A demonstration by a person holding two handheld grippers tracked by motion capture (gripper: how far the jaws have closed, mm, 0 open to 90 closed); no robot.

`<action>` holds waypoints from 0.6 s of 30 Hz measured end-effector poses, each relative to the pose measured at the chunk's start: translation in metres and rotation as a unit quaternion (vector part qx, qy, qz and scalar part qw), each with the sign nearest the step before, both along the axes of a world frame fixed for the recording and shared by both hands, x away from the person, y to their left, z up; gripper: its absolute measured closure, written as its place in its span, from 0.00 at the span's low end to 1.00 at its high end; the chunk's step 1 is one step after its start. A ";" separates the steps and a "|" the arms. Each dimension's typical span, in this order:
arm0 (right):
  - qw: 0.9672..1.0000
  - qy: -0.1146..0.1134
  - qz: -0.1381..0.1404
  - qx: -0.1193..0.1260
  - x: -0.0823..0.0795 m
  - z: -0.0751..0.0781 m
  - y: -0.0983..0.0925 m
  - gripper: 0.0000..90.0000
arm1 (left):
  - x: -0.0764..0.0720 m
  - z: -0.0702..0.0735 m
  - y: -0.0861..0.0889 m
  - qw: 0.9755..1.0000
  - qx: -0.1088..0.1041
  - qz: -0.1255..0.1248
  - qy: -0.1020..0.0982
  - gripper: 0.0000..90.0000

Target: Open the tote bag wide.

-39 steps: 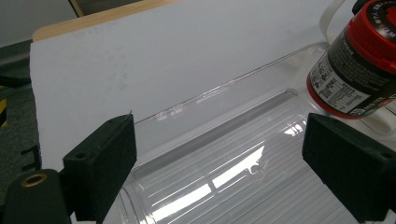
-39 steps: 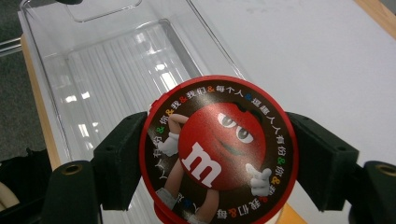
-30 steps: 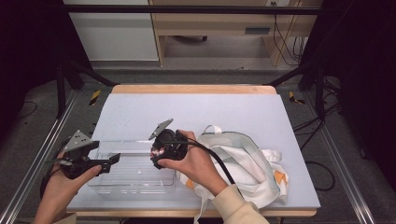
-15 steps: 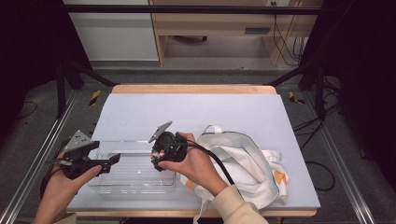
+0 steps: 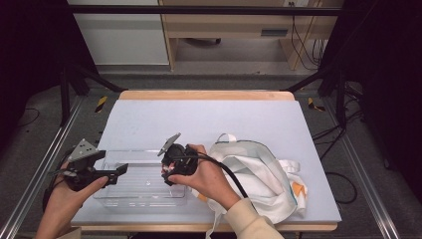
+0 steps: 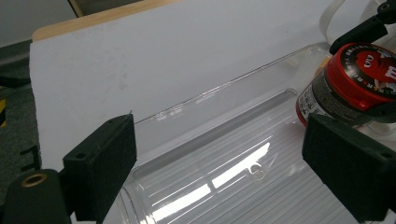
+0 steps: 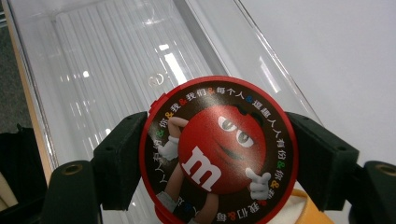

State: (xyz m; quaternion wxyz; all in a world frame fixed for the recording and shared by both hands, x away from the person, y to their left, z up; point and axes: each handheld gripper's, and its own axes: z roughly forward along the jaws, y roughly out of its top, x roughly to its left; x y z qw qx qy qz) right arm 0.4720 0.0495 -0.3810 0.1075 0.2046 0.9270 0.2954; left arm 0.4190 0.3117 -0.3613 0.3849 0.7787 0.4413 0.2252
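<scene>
**Bright counter, dark surroundings, glare on clear plastic**

Light falls from above onto the pale counter (image 5: pixel 209 119), evenly lit in the high view, while the room at the left and right edges sinks into near black. The clear tray (image 6: pixel 243 154) throws white glare streaks along its ribbed floor in both gripper views. Close black jaws look soft and out of focus there. The red lid (image 7: pixel 219 149) shows a mild sheen yet stays sharp.

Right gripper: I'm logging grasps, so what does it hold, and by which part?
The right gripper holds a red-lidded candy jar, fingers clamped on opposite sides of the lid's rim, above the clear tray.
</scene>
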 end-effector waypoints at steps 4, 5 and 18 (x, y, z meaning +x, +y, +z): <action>1.000 0.002 0.000 -0.001 0.000 -0.002 0.000 0.29 | 0.000 0.000 0.000 1.000 0.001 0.000 0.000 0.11; 1.000 0.002 0.001 -0.001 0.000 -0.002 0.000 0.28 | 0.000 0.000 0.000 1.000 0.000 0.000 0.001 0.11; 1.000 0.010 0.004 -0.012 0.001 -0.009 0.002 0.28 | 0.001 -0.002 0.000 1.000 0.001 0.001 0.004 0.11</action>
